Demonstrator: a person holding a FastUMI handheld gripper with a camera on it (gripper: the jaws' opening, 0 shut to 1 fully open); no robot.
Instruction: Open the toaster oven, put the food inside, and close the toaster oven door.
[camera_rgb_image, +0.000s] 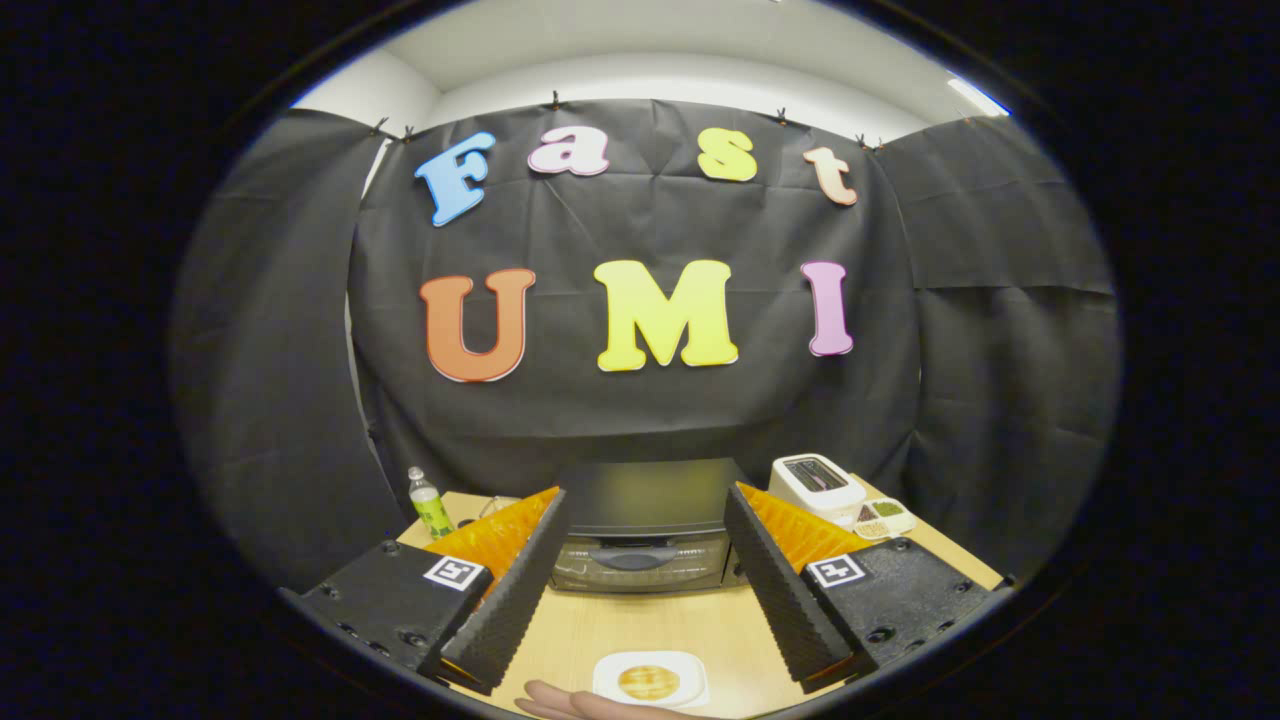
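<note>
A dark toaster oven (640, 535) stands on the wooden table (640, 625) beyond my fingers, its door shut and the handle across the front. My gripper (645, 505) is open, its two fingers spread wide to either side of the oven with nothing between them. Below the fingers, near the table's front edge, a white plate (650, 682) holds a round golden piece of food (648, 682). A hand (575, 703) rests at the plate's near left edge.
A white pop-up toaster (815, 485) stands to the right of the oven, with a small divided dish (882, 517) of bits beside it. A plastic bottle with a green label (430, 503) stands at the table's back left. Black cloth walls close the booth.
</note>
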